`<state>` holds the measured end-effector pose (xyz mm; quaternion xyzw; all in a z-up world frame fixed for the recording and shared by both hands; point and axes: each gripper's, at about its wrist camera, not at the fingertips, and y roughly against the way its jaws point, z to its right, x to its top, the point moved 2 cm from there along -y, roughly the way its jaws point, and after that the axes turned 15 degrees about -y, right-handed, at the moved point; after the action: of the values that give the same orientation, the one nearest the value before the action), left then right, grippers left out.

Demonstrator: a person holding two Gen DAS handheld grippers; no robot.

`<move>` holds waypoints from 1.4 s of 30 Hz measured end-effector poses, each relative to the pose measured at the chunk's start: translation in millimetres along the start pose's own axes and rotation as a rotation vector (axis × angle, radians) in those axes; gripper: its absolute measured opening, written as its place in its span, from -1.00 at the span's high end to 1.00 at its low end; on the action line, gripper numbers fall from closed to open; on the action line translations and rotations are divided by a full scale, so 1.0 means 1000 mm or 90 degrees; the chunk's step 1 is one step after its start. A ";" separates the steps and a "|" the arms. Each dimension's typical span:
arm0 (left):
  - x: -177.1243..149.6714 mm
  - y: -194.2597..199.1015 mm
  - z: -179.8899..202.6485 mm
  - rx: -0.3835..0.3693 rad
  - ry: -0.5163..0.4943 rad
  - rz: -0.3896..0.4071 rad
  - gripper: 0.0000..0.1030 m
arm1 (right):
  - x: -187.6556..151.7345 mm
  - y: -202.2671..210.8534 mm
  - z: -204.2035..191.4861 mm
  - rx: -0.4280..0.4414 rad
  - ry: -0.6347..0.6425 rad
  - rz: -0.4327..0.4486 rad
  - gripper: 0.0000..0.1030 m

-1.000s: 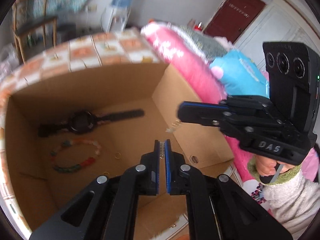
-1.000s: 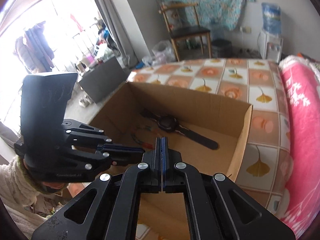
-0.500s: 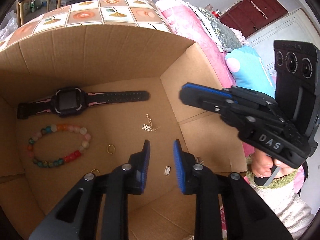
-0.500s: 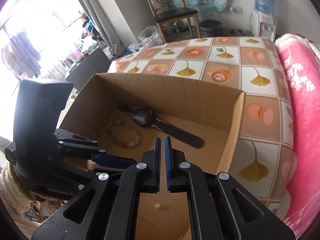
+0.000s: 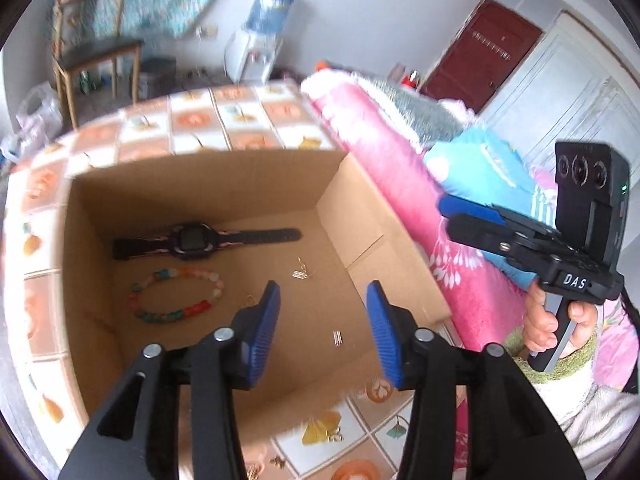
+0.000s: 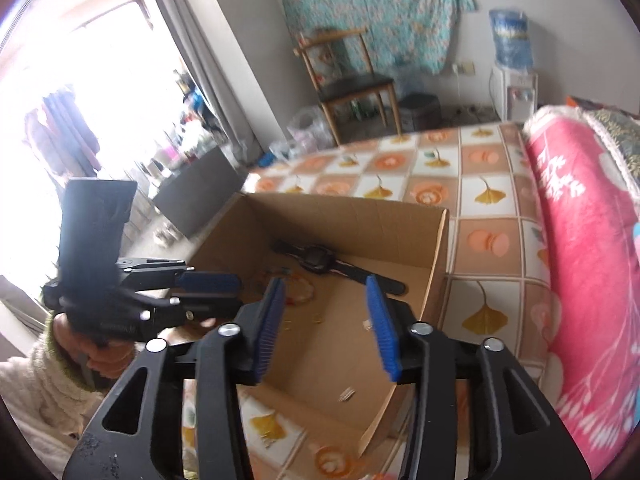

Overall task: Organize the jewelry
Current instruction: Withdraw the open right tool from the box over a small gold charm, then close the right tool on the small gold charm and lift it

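Observation:
An open cardboard box [image 5: 200, 184] [image 6: 438, 256] sits on the patterned bedspread. In it lie a black watch [image 5: 192, 238] [image 6: 320, 260], a coloured bead bracelet [image 5: 176, 296], a small gold ring [image 5: 250, 300], a gold earring [image 5: 300, 272] and a small silver clip [image 5: 337, 337]. My left gripper [image 5: 322, 320] is open and empty above the box's near side. My right gripper [image 6: 326, 312] is open and empty above the box; it also shows at the right of the left wrist view [image 5: 472, 212].
A pink quilt [image 6: 580, 240] and blue pillow [image 5: 480, 168] lie along the right. The tiled bedspread [image 6: 420, 168] surrounds the box. A wooden chair [image 6: 348, 80] and water dispenser [image 6: 512, 80] stand by the far wall.
Both grippers have opened wide and pulled back and up from the box. The left one let go of a small silver clip, which now lies on the box floor.

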<state>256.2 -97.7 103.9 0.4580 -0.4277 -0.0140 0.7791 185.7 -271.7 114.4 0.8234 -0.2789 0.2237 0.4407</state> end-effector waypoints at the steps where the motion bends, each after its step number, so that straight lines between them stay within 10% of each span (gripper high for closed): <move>1: -0.006 0.014 0.004 0.011 -0.008 0.019 -0.03 | -0.007 0.011 -0.003 0.008 0.000 0.010 0.05; 10: -0.084 0.085 0.028 0.056 0.002 0.105 -0.53 | -0.086 0.054 -0.016 0.050 -0.027 0.030 -0.07; 23: -0.202 0.006 0.042 0.156 0.022 -0.058 -0.55 | -0.172 -0.035 0.006 -0.042 -0.130 -0.118 -0.06; 42: -0.223 -0.015 0.046 0.201 -0.005 -0.065 -0.55 | -0.192 -0.096 -0.030 -0.144 -0.031 -0.146 0.63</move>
<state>89.4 -46.1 -42.5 0.5959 -0.4037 0.0121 0.6941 102.1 -152.5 -46.1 0.8000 -0.2174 0.1191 0.5464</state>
